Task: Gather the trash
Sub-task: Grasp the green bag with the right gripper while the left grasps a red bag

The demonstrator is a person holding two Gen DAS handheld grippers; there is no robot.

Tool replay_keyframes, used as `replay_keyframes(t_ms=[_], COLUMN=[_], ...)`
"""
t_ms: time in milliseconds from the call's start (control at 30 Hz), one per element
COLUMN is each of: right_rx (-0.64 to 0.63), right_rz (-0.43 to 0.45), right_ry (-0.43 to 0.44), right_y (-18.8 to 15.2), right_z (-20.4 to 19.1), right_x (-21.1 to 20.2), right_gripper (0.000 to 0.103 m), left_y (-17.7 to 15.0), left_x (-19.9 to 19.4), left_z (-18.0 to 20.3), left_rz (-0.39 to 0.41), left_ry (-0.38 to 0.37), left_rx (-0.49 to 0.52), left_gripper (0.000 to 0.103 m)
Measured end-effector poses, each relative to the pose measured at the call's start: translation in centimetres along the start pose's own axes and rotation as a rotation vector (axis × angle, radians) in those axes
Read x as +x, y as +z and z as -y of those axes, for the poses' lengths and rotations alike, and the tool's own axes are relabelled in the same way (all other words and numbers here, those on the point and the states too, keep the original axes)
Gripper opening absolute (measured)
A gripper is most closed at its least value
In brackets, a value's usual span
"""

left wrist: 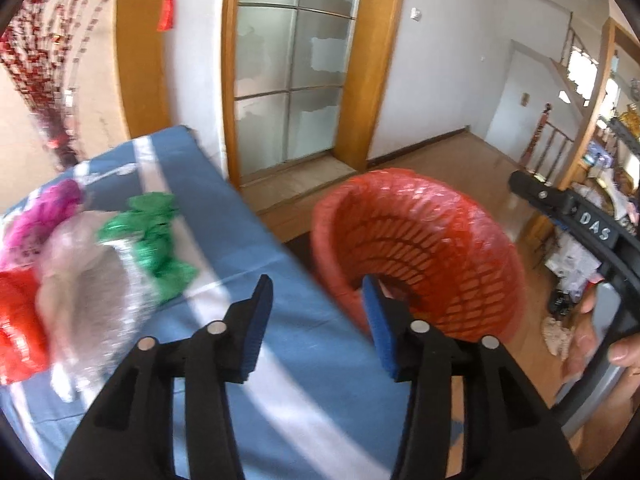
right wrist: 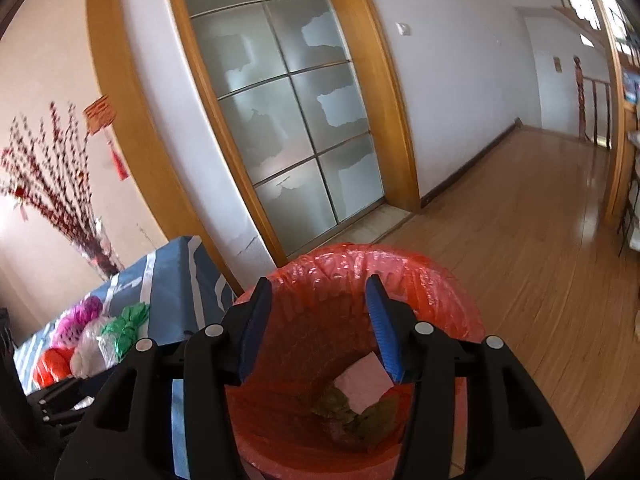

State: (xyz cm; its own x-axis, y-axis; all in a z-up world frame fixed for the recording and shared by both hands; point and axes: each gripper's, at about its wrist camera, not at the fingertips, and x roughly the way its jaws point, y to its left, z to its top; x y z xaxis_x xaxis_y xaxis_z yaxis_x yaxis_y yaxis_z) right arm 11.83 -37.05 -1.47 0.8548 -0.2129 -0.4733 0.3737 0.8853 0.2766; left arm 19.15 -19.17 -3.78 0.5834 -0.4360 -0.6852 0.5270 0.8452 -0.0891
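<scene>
so the left gripper (left wrist: 316,320) has its jaws apart and empty over the blue tablecloth (left wrist: 280,360); the crumpled wrappers (left wrist: 152,232) sit off to its left, closer to it than the right gripper (right wrist: 316,320), also empty, over the red bin (right wrist: 440,280)

One legible marking found: the white capital letters "DAS", printed on a dark label strip on the black frame of the right gripper (left wrist: 592,224), seen at the right edge of the left wrist view. The letters run along the tilted body of the tool, just above the hand (left wrist: 600,344) that grips it. No further text, brand, number or sign can be read in either view; the red hanging ornament (right wrist: 100,116) on the wall may carry characters, but it is too blurred to read
</scene>
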Motion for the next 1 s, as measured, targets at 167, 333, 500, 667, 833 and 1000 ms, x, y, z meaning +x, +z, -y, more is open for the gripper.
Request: replay_keyframes(t_ms=[167, 333, 500, 667, 833, 1000], right_rx=[-0.076, -0.125, -0.183, -0.261, -0.305, -0.264], right_rz=[-0.004, -0.040, -0.075, -0.124, -0.206, -0.270], right_ry=[0.037, 0.100, 0.180, 0.253, 0.292, 0.257], right_y=[-0.5, -1.3, -2.2, -3.2, -4.2, -4.1], right_z=[-2.9, -6.3, -10.5, -15.8, -20.5, -22.2], right_x=[-0.3, 0.3, 0.8, 2.3, 5.4, 9.5], right_gripper=[0.050, 0.050, 0.050, 0.050, 0.041, 0.035], left_y=[-1.0, -1.9, -3.0, -3.8, -4.5, -5.2], left_x=[-2.6, -5.4, -8.4, -10.8, -12.7, -13.8], left_z=[-3.2, -6.6, -11.2, -16.0, -19.9, -22.5], left_rz=[0.037, 0.083, 0.121, 0.144, 0.170, 0.178], left_ry=[0.081, 0.168, 0.260, 0.359, 0.438, 0.491], left_rx=[-0.009, -0.040, -0.104, -0.190, -0.272, -0.311], left_gripper=[0.050, 0.052, 0.054, 0.054, 0.054, 0.054])
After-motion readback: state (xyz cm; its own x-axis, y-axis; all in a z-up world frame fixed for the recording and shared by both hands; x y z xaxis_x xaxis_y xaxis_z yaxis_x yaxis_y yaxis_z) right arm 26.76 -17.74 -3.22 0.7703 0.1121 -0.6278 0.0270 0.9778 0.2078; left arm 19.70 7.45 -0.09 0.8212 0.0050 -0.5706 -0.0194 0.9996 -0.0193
